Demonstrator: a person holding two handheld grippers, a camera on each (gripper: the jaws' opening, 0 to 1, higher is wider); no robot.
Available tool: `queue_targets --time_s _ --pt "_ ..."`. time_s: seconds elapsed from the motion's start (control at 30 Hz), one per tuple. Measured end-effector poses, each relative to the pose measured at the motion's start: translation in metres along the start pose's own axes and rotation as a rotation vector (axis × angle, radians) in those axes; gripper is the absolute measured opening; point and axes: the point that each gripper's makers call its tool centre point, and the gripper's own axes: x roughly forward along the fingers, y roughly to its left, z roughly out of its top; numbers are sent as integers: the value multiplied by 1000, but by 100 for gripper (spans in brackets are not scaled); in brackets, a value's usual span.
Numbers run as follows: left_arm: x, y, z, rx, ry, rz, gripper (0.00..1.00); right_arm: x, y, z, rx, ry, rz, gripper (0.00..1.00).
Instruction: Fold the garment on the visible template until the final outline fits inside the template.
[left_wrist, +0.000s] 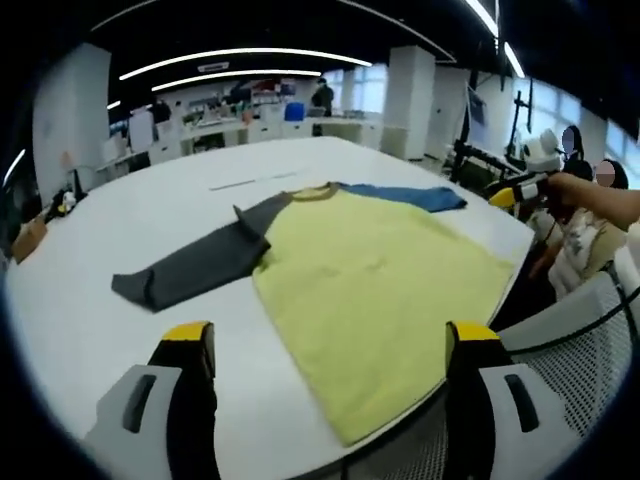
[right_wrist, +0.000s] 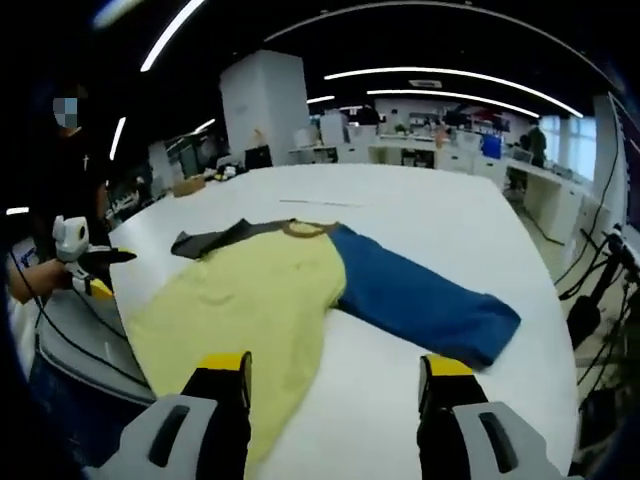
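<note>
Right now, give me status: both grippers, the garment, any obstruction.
Left gripper open, right gripper open, both holding nothing. Shirt flat on white table, unfolded, grey sleeve and blue sleeve spread, hem over the edge. Nothing lies on the shirt.

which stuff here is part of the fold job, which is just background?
Job:
- garment, yellow body, grey sleeve, blue sleeve
- white table
- left gripper, right gripper, both open, empty

Background:
- desks
- mesh chair
- pillar
</note>
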Motion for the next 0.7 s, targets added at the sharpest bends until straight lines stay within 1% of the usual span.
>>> queue_targets --time_s 0.13,0.23,0.37,0.53,0.63,0.7 --pt "-1 1 7 4 -27 -10 99 15 -6 8 -53 4 8 63" --pt "-1 4 9 -12 -36 -10 99 26 -9 15 -66 -3 17 58" --pt "-3 7 14 -5 -60 -14 99 43 -8 25 -125 -4 28 52" --pt "-3 12 15 -6 -65 -10 99 64 -4 29 -203 20 64 48" --pt "-4 12 16 -1 -74 -17 99 76 -4 29 -279 58 73 46" --pt "-4 11 17 -4 -82 -20 99 82 -4 30 -299 62 78 44"
